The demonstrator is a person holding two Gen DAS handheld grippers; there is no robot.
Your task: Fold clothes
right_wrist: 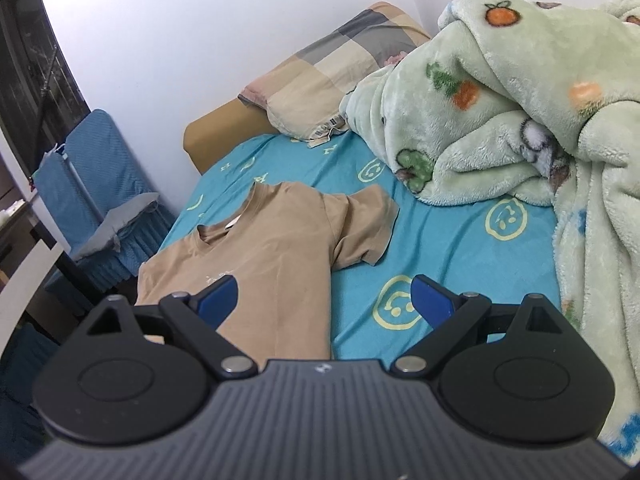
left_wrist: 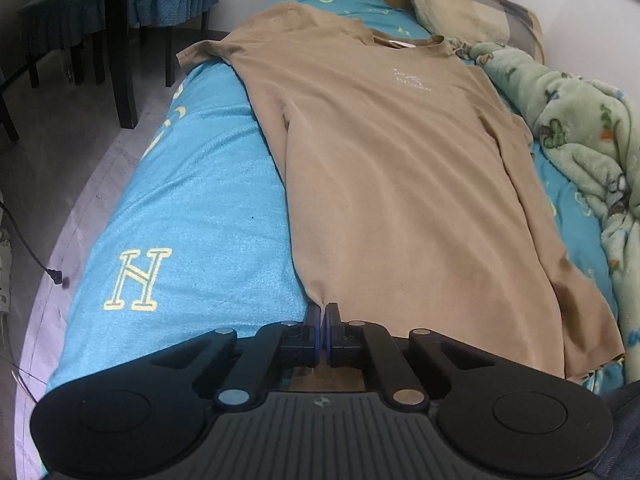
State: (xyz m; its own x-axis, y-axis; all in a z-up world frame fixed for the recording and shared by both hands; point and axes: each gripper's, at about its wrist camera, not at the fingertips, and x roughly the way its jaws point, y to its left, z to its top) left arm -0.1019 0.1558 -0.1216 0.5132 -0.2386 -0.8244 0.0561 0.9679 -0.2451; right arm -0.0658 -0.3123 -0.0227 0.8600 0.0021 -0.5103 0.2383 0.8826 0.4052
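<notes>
A home bedroom: a bed (left_wrist: 192, 184) with turquoise sheet, patchwork pillow (right_wrist: 340, 64), fleece blanket (right_wrist: 520, 92) and covered chairs (left_wrist: 60, 12).

Soft, even indoor light; fisheye bending grows away from the tan cotton T-shirt (left_wrist: 392, 168), corners vignetted dark.

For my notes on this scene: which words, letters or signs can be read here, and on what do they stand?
"H": large yellow letter on the blue bedsheet.
Small white print on the chest of the tan T-shirt: too blurred to read.
Striped tag at the edge of the checked pillow: unreadable.
Smiley faces and small letters on the sheet: the letters too small to read.
</notes>
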